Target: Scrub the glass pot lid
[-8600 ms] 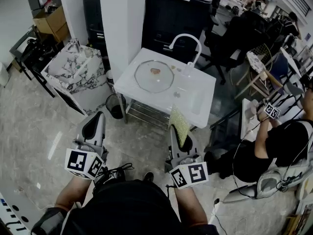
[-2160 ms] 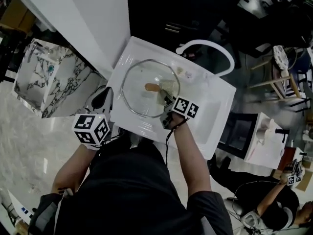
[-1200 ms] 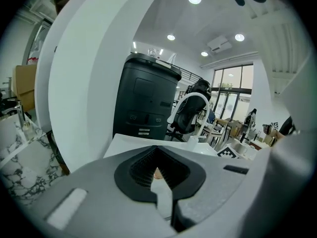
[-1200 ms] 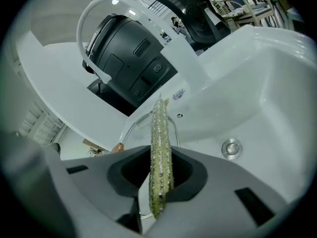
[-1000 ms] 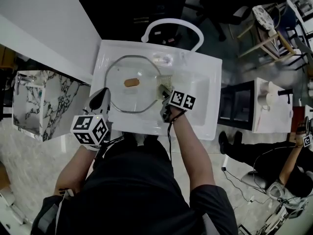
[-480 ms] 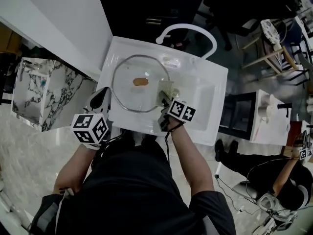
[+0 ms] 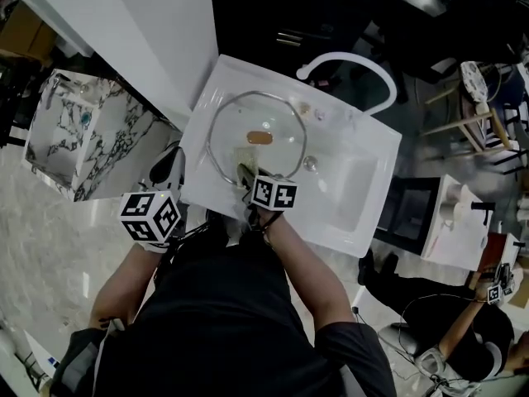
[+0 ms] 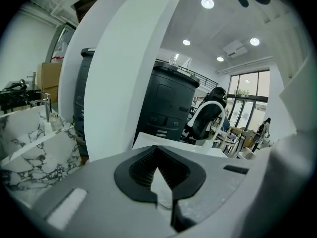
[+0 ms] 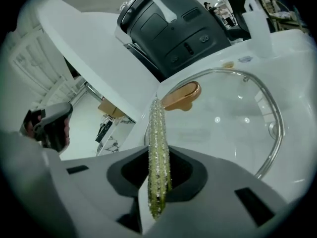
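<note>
The right gripper (image 7: 248, 174) is clamped tight on a yellow-green scrubbing pad (image 9: 158, 133) (glittery, seen edge-on), whose free end pokes forward over the glass pot lid (image 7: 281, 131). The lid lies flat on the white worktop (image 7: 331, 213) directly ahead of that gripper, with its brown knob (image 7: 259, 137) just beyond the pad's tip. The left gripper (image 7: 171, 162), jaws closed together on nothing, hangs beside the worktop's edge, off to the right gripper's left.
</note>
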`<state>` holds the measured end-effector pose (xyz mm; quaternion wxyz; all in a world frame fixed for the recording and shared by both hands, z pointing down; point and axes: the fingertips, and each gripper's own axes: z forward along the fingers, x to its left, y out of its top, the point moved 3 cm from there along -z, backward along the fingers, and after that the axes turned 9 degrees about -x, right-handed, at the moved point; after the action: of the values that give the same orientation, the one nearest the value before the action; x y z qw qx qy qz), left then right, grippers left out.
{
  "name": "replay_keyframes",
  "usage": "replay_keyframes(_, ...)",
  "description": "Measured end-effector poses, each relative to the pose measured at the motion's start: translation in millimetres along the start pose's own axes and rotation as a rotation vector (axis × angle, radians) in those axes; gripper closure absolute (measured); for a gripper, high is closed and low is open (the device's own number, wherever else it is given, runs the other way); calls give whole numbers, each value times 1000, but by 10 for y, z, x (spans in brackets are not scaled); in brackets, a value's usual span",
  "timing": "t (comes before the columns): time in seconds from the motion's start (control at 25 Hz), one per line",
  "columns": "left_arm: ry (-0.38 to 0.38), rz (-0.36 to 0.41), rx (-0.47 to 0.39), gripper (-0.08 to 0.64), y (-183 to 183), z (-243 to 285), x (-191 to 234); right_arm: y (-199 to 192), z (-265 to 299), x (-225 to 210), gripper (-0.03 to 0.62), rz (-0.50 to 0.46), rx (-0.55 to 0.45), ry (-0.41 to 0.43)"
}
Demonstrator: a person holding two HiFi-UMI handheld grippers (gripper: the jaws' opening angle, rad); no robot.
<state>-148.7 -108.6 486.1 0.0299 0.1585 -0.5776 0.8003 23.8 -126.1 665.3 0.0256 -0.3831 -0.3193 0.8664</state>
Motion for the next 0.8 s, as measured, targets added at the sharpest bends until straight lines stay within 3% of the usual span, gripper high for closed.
replay_keyframes(0.16, 0, -5, 9, 560, -33, 13, -10, 9, -3, -34, 526, -37, -2, 1)
replay_keyframes(0.48, -80, 17, 38, 560, -87, 231, -332, 91, -256, -346, 526, 32, -62, -28)
replay_keyframes(0.8, -169, 51, 50, 560, -68, 433, -736, 278, -638, -814, 526, 58, -137, -132)
